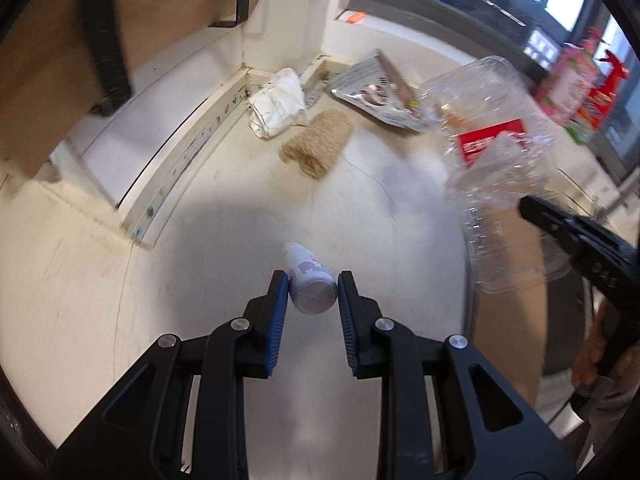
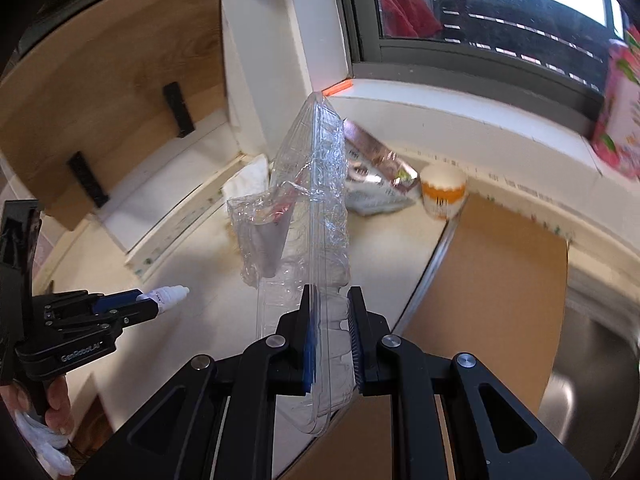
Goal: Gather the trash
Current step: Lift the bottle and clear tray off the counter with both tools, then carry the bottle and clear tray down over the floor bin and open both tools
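My left gripper [image 1: 313, 285] is shut on a small white plastic bottle [image 1: 310, 280] and holds it above the pale counter; it also shows in the right wrist view [image 2: 162, 294]. My right gripper [image 2: 331, 316] is shut on a clear plastic clamshell container [image 2: 316, 216] with a red label, held upright in the air; in the left wrist view the container [image 1: 492, 128] hangs at the right. Other trash lies in the far corner: a crumpled white paper [image 1: 276, 102], a woven straw piece [image 1: 318, 142], a silver foil packet [image 1: 376, 92] and an orange-and-white paper cup [image 2: 443, 194].
A brown cardboard sheet [image 2: 488, 280] lies at the right over a steel sink [image 2: 592, 360]. A wooden shelf panel [image 2: 104, 80] with black brackets hangs at the left. A window [image 2: 480, 12] runs along the back, with a pink package [image 2: 620, 108] on its sill.
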{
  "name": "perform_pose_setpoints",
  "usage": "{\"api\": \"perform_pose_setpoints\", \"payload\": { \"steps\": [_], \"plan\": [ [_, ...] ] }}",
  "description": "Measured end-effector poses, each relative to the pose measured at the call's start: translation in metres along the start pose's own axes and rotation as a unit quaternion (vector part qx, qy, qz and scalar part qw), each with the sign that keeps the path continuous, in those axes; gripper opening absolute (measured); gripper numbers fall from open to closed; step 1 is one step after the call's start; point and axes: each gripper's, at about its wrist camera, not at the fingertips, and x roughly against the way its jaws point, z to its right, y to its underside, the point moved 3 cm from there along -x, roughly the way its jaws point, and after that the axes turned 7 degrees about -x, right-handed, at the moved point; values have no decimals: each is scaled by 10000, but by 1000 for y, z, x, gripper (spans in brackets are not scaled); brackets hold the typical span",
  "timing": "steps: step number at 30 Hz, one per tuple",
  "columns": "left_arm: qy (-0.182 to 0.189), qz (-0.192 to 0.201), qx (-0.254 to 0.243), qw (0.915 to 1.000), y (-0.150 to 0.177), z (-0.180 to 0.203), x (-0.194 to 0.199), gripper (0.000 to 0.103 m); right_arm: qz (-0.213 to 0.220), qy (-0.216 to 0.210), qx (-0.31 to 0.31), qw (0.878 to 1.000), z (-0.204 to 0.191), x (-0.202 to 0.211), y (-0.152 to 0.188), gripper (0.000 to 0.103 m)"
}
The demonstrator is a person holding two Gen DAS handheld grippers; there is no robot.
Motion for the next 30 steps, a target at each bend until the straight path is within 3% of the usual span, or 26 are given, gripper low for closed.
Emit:
{"api": "perform_pose_setpoints", "payload": {
  "steps": [9, 19, 25, 30],
  "plan": [
    [440, 91, -265, 9986, 81, 2, 91, 22, -136, -231, -308, 9992, -45, 74, 84, 14],
    [822, -6, -606, 9948, 192, -2, 164, 22, -197, -383, -252, 9988, -111, 146, 208, 14],
    [862, -330, -805, 9925, 261, -6, 175, 22, -451, -201, 250, 9985, -149, 166, 291, 14],
    [897, -717, -736, 9907, 310, -15, 157, 22, -783, -43, 603, 9951, -168, 164, 353, 14]
  ]
}}
